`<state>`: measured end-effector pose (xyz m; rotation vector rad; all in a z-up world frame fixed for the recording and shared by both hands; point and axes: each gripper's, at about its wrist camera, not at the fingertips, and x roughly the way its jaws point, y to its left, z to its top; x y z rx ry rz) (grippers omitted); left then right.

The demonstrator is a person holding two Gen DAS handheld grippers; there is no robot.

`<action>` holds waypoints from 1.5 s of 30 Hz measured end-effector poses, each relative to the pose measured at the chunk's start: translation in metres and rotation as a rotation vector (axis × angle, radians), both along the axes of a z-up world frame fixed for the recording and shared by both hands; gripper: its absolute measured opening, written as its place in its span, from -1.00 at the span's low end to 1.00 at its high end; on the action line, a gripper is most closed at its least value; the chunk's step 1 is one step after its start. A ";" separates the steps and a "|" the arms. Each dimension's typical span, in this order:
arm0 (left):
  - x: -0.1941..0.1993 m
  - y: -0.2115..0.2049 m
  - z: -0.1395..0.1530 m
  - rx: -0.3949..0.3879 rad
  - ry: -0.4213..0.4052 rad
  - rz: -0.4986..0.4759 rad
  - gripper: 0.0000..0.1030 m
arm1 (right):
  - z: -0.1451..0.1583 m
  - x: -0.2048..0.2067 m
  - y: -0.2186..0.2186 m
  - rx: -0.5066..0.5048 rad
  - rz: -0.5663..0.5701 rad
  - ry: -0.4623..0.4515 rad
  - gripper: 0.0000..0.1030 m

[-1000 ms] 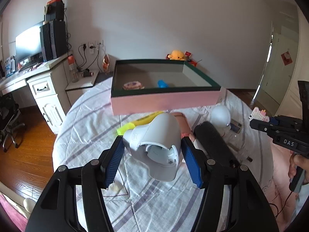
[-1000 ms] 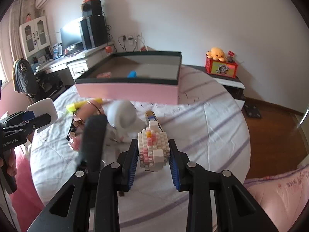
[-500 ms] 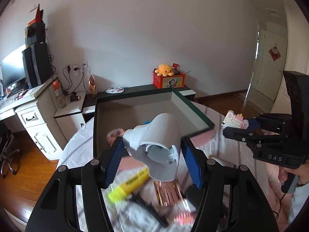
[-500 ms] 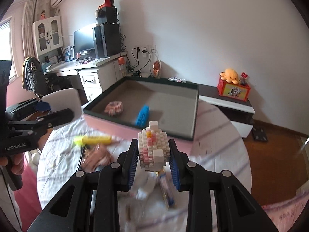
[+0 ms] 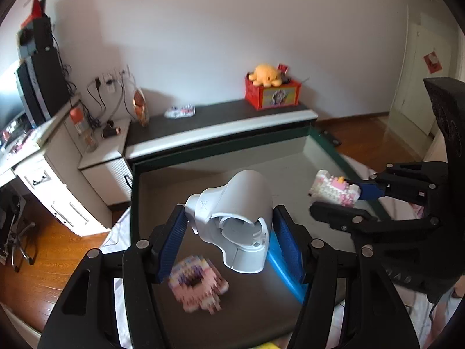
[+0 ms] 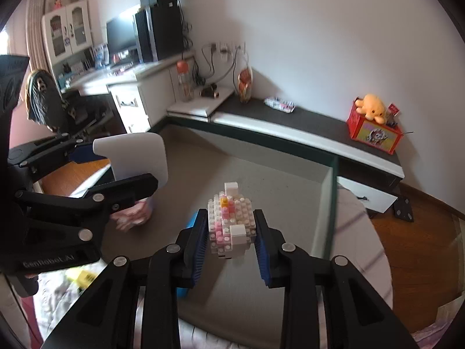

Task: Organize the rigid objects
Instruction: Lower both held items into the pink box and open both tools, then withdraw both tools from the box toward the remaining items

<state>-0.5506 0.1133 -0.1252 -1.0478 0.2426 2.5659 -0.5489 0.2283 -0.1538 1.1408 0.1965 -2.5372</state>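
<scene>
My left gripper [image 5: 229,232] is shut on a white plastic housing [image 5: 238,221] and hangs over the grey floor of a shallow box with a dark green rim [image 5: 221,148]. Below it in the box lie a pink brick model [image 5: 197,286] and a blue object [image 5: 283,273], partly hidden by my fingers. My right gripper [image 6: 231,232] is shut on a white-and-pink brick model [image 6: 229,224], also above the box floor, near its right wall [image 6: 331,174]. Each gripper shows in the other's view: the right gripper [image 5: 340,200] at the right, the left gripper [image 6: 116,171] at the left.
Behind the box runs a low black-topped cabinet [image 5: 221,116] with a red box and yellow plush [image 5: 270,87]. A desk with monitor and speakers [image 6: 157,29] stands to the left, a bottle [image 5: 82,128] beside it. A yellow marker [image 6: 82,277] lies on the striped cloth.
Both grippers have travelled forward from above the cluttered cloth to above the inside of the box. Each keeps its hold on its object.
</scene>
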 end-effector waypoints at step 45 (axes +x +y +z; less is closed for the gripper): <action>0.242 -0.052 0.064 0.090 0.382 0.206 1.00 | 0.060 0.208 0.016 -0.081 -0.191 0.353 1.00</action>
